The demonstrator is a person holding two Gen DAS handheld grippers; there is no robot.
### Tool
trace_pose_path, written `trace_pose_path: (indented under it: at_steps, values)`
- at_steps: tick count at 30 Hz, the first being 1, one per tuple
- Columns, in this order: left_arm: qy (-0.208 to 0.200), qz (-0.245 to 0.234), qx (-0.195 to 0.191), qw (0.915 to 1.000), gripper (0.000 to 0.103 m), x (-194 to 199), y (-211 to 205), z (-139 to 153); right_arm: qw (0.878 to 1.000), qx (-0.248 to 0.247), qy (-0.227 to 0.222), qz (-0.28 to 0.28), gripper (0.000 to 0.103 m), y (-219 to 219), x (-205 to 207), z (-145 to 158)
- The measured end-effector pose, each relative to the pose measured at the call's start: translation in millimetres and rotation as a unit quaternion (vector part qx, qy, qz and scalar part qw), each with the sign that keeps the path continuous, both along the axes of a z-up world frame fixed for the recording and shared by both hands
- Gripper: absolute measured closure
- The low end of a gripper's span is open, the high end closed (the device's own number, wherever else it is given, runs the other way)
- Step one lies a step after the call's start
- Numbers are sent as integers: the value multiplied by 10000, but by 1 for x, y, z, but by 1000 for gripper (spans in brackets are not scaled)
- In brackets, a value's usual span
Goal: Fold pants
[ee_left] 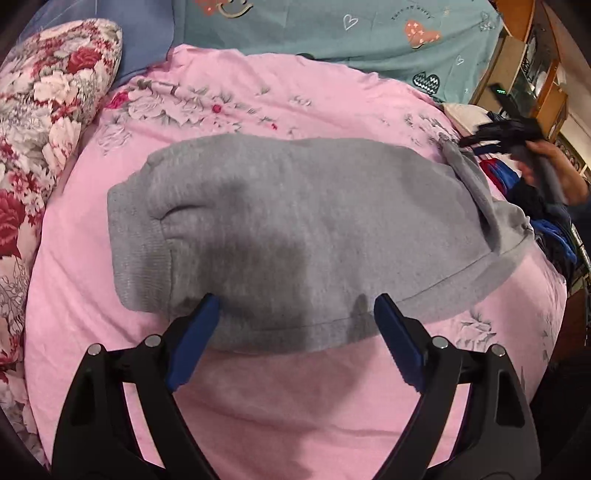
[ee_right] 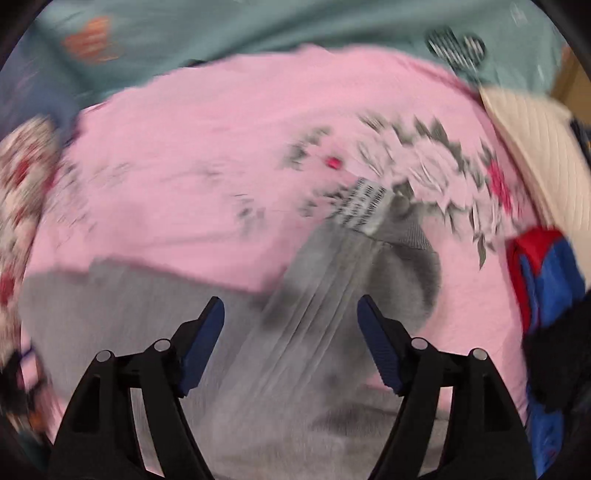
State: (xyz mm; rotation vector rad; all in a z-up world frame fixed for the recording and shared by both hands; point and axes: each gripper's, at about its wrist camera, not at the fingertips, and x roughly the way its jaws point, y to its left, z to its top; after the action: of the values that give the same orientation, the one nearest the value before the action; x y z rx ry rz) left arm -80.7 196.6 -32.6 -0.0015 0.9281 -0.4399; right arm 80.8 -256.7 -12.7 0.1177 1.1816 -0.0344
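Both tongs gape over grey pants beside a clothes pile.

No legible text anywhere.

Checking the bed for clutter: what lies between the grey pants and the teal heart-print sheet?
Only bare pink floral bedsheet between the grey pants and the teal sheet, seen in the left wrist view.

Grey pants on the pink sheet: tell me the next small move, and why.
Probably flatten the raised flap at the right end. The pants lie folded and mostly flat, but that end stands up, its label showing. Both tools, left and right, are open and empty.
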Motion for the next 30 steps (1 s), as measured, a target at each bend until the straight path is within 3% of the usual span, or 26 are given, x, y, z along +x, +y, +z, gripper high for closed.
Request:
trace_pose_path:
  at_steps: [3, 4, 6, 7, 8, 9, 10, 11, 14, 16, 19, 21, 23, 26, 30]
  values:
    - [10, -107, -47, 9999, 16, -2, -4, -1, 9961, -760, 160, -424, 28, 10, 35, -25]
    - [31, -110, -16, 9999, 16, -1, -4, -2, 9950, -788, 250, -558, 28, 8, 39, -35]
    - [88, -81, -8, 9999, 16, 0, -3, -5, 9897, -1227, 289, -679, 38, 12, 46, -52]
    - [135, -38, -14, 9999, 16, 1, -1, -7, 9886, -1396, 119, -548, 50, 15, 42, -53]
    - [189, 14, -24, 9998, 16, 3, 2, -9, 9872, -1558, -30, -353, 68, 19, 39, -53]
    - [251, 80, -39, 9996, 16, 6, 5, -10, 9856, -1667, -67, -270, 74, 19, 35, -53]
    - [361, 132, -116, 9992, 16, 10, 9, -12, 9864, -1626, -138, -179, 86, 15, 29, -49]
    - [424, 165, -201, 9988, 16, 12, 12, -12, 9879, -1530, -201, -157, 96, 8, 22, -44]
    - [492, 233, -264, 9982, 17, 14, 14, -9, 9931, -918, -683, -254, 96, -20, -9, -14]
    - [529, 245, -240, 9980, 17, 13, 14, -8, 9921, -228, -1201, -272, 96, -43, -41, 16]
    - [538, 272, -182, 9980, 17, 11, 15, -5, 9771, 659, -1990, -373, 96, -69, -100, 62]
    - [531, 298, -162, 9980, 17, 9, 16, -4, 9655, 1072, -2310, -540, 96, -87, -137, 73]
    - [550, 323, -182, 9978, 17, 6, 17, -4, 9579, 1348, -2422, -748, 96, -107, -176, 63]
    - [645, 373, -254, 9969, 17, 6, 22, -5, 9499, 1784, -2278, -1183, 96, -134, -225, 22]
    - [780, 438, -209, 9958, 17, 10, 23, -6, 9444, 2225, -1760, -1664, 96, -152, -257, -40]
